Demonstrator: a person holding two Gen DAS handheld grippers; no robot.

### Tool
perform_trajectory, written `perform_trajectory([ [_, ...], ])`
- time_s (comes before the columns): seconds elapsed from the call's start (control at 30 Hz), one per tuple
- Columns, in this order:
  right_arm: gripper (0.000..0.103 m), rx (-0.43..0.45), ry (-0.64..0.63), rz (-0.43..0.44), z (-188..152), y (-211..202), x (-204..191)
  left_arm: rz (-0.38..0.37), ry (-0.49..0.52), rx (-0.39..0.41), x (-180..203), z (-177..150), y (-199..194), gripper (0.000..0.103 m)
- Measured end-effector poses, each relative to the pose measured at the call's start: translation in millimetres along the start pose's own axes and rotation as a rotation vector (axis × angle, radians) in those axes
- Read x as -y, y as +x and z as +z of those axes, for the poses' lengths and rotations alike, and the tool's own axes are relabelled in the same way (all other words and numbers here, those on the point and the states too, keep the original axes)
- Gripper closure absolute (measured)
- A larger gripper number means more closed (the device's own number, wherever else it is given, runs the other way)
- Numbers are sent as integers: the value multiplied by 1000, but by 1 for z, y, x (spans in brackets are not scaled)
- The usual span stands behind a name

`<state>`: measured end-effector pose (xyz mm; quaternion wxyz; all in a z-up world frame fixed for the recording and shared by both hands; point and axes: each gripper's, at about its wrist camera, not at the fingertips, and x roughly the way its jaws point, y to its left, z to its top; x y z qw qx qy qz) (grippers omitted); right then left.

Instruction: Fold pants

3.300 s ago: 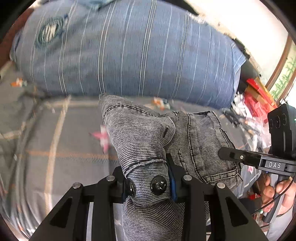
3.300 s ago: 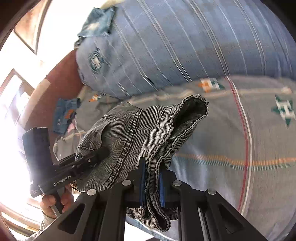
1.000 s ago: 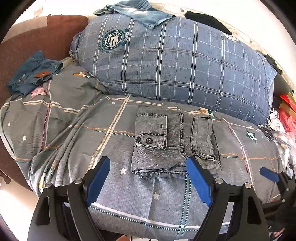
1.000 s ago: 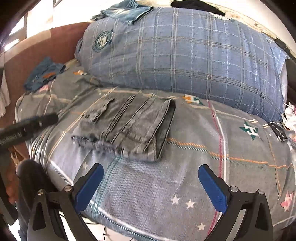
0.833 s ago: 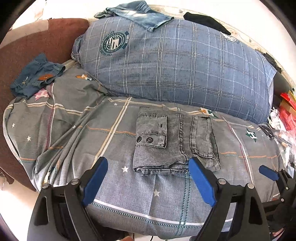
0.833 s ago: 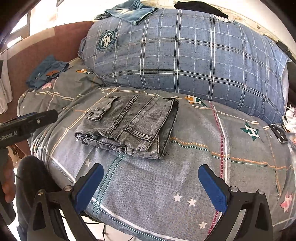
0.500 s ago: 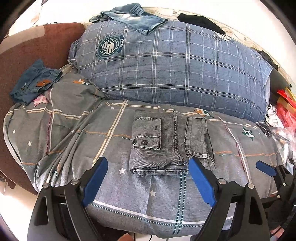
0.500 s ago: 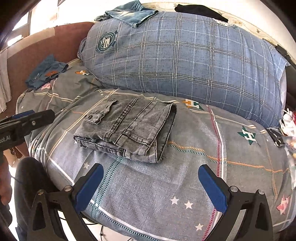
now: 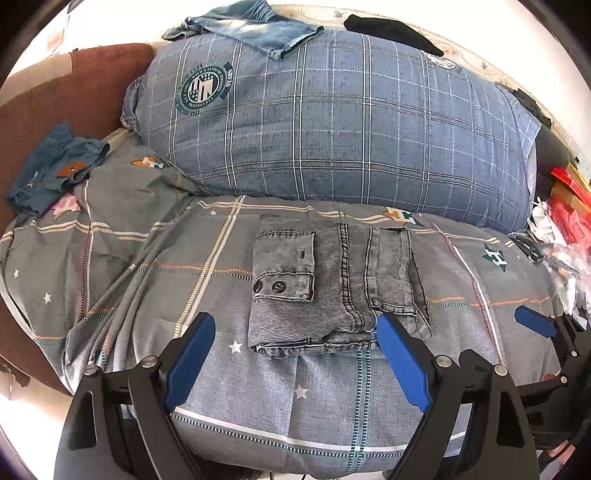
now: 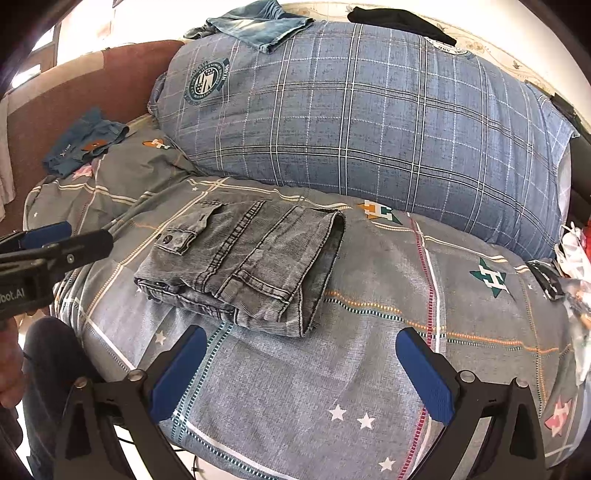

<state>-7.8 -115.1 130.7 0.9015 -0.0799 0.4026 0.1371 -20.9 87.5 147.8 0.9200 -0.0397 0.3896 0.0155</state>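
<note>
Grey checked bedding (image 9: 295, 398) covers the bed in front of us, printed with small stars and coloured dashed lines. Behind it a big blue plaid pillow (image 9: 332, 122) with a round crest leans against the wall, and a pair of light blue jeans (image 9: 251, 29) is draped over its top. A brown headboard (image 9: 74, 85) rises at the far left.

The grey denim pants (image 9: 332, 291) lie folded into a compact rectangle on the middle of the bedding, button pocket flap facing up, nothing touching them.

A smaller dark blue garment (image 9: 55, 166) sits crumpled at the left edge of the bed.

Our left tool (image 9: 295, 365) hangs just short of the pants, its blue pads spread wide and empty. Our right tool (image 10: 299, 376) is spread wide too, also empty, near the pants' near edge.
</note>
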Motion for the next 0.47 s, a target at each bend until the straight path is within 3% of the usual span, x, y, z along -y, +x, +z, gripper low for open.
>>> perform_trajectory([
  [0.33, 0, -15, -1, -10, 2, 8, 3, -20, 23, -29, 4, 1, 16, 13],
  [0.4, 0, -16, 3, -11, 3, 10, 4, -1, 26, -22, 4, 3, 18, 4],
  [0.47, 0, -18, 5, -8, 4, 12, 4, -4, 24, -22, 4, 7, 21, 3],
])
